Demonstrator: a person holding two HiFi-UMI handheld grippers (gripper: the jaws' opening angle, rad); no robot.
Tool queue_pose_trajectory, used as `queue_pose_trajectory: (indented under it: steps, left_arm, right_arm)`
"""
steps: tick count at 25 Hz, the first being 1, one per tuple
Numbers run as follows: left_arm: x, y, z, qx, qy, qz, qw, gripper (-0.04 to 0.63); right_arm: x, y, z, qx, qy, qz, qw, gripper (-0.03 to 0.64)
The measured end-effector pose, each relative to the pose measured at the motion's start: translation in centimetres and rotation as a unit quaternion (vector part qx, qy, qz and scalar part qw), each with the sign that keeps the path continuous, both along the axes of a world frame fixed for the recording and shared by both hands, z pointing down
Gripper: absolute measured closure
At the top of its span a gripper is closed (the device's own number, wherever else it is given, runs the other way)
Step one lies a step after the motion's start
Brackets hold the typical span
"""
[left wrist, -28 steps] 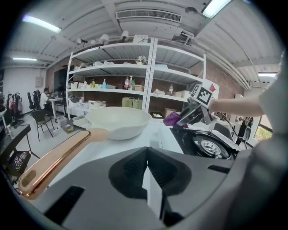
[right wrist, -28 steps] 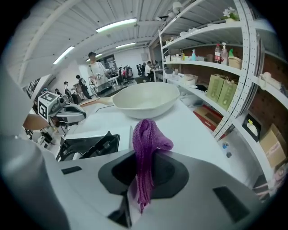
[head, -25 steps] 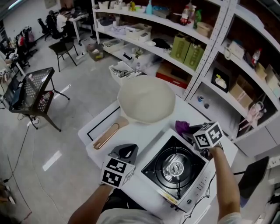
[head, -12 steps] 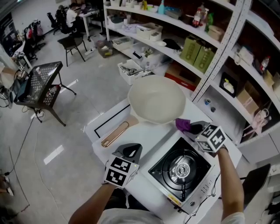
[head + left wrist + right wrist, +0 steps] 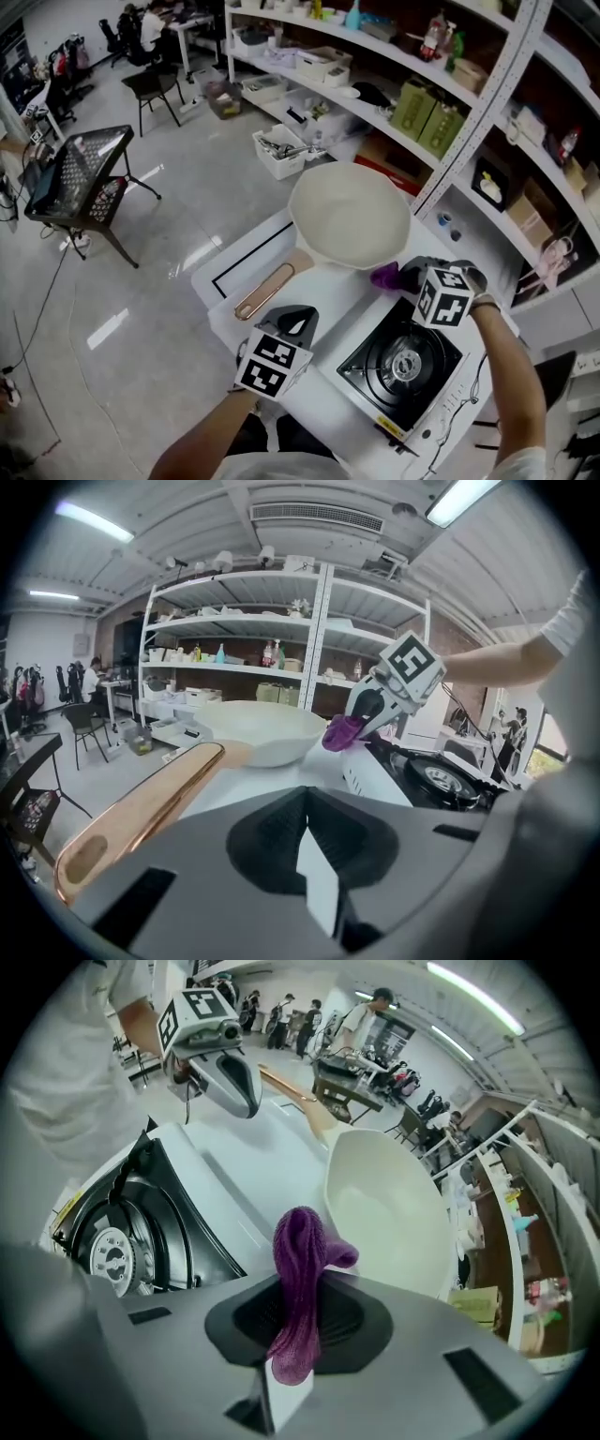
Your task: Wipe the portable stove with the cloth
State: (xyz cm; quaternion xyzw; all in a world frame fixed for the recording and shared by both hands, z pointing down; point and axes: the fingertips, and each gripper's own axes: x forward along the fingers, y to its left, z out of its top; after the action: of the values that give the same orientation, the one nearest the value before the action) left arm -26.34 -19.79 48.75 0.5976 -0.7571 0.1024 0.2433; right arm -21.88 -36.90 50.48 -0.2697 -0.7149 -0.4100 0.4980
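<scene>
The portable stove [image 5: 403, 361] sits on the white table [image 5: 323, 403] at the right, its black burner [image 5: 112, 1251] bare. My right gripper [image 5: 411, 279] is shut on a purple cloth [image 5: 386, 277], held over the stove's far left corner beside the white pan [image 5: 349, 214]. In the right gripper view the cloth [image 5: 298, 1241] stands folded up out of the closed jaws of the right gripper [image 5: 292, 1335]. My left gripper [image 5: 291, 323] rests shut and empty on the table left of the stove. The left gripper view shows its jaws closed, the cloth [image 5: 342, 731] ahead.
The pan's copper handle [image 5: 262, 291] points toward the table's left front edge, close to the left gripper. Metal shelves [image 5: 441, 103] with boxes and bottles stand behind the table. A black wire stand [image 5: 80, 183] is on the floor at the left.
My right gripper with the cloth has drifted slightly left along the stove's far edge toward the pan. The left gripper has stayed put. The head view has shifted.
</scene>
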Motion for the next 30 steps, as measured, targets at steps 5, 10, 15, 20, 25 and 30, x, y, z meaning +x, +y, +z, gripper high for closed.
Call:
queue_pose_trajectory:
  steps: [5,10,15,20,25,30]
  left_arm:
    - [-0.3,0.9,0.1,0.006,0.010,0.006,0.9999,0.591]
    - [-0.5,2.1,0.6,0.007,0.021,0.010,0.9997,0.591]
    - [-0.9,3.3,0.7,0.007,0.021,0.012,0.9997,0.589]
    - [-0.5,4.3,0.6,0.008,0.018,0.021,0.9996,0.589]
    - [-0.2,5.2,0.4,0.014,0.019,0.030,0.9993,0.589]
    - [0.0,6.7,0.4,0.017,0.019,0.039,0.9989,0.590]
  right_arm:
    - [-0.6,0.5,0.8,0.057,0.062,-0.044,0.995,0.555]
    - [-1.1,1.6,1.6,0.099,0.107,-0.092,0.985,0.555]
    - [-1.2,3.3,2.1,0.104,0.145,-0.115,0.977,0.557]
    - [-0.7,5.3,2.3,0.099,0.186,-0.116,0.971,0.557]
    - [-0.3,7.7,2.4,0.077,0.202,-0.105,0.971,0.557]
    - [0.0,10.7,2.7,0.056,0.210,-0.095,0.972,0.557]
